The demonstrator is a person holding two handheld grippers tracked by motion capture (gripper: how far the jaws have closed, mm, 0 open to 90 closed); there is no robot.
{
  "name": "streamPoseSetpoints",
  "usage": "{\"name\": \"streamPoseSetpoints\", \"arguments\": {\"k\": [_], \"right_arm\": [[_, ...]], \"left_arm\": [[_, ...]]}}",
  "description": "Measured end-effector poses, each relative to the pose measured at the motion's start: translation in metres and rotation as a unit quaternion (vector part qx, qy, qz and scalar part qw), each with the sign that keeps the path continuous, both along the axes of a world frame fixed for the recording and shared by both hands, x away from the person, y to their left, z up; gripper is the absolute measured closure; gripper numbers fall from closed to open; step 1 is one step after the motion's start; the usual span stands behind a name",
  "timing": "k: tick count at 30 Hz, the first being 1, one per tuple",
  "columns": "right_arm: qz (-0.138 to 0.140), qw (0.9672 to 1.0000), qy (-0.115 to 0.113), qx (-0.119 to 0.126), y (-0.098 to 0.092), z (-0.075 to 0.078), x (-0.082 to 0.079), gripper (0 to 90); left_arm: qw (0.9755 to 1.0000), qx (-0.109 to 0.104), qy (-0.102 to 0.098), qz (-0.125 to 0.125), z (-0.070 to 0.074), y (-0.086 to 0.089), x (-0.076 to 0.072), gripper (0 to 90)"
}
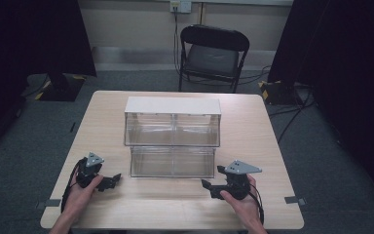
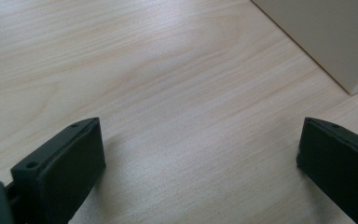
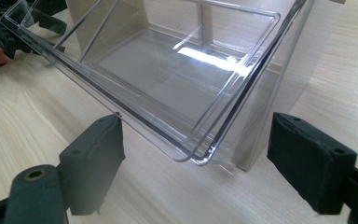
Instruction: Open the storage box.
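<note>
Both tongs gape wide, holding nothing. The right tongs (image 3: pixel 193 163) face the clear bin's (image 3: pixel 168 79) corner; the left tongs (image 1: pixel 111 181) should steady the opposite side evenly.

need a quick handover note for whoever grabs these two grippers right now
Left gripper: open, holding nothing, low over the table in front of the clear two-tier bin unit, off its left end.
Right gripper: open, holding nothing, aimed at the lower bin's right front corner, not touching it.
Bin unit stands mid-table, white top; the lower bin looks empty.
Done: nothing visibly handled yet.
Left: probably take hold of the lower bin; jaws have not yet closed on it.
</note>
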State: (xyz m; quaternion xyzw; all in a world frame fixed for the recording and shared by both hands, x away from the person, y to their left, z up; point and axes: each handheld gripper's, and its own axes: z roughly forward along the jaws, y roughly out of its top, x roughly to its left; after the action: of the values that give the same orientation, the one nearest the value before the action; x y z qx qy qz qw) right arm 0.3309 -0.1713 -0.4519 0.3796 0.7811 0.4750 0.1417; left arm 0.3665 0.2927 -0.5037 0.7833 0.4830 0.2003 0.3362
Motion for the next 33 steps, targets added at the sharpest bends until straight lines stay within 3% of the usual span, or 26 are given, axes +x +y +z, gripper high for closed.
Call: {"name": "streamPoseSetpoints", "arguments": {"k": [12,33], "right_arm": [[-0.011,0.9998,-0.008,0.012,-0.0054,0.0041,0.0003,21.1],[-0.008,0.9997,-0.014,0.016,-0.0039,0.0074,0.0005,16.4]], "left_arm": [[1.0000,0.000,0.000,0.000,0.0000,0.0000,0.0000,0.3],[1.0000,0.000,0.000,0.000,0.0000,0.0000,0.0000,0.3]]}}
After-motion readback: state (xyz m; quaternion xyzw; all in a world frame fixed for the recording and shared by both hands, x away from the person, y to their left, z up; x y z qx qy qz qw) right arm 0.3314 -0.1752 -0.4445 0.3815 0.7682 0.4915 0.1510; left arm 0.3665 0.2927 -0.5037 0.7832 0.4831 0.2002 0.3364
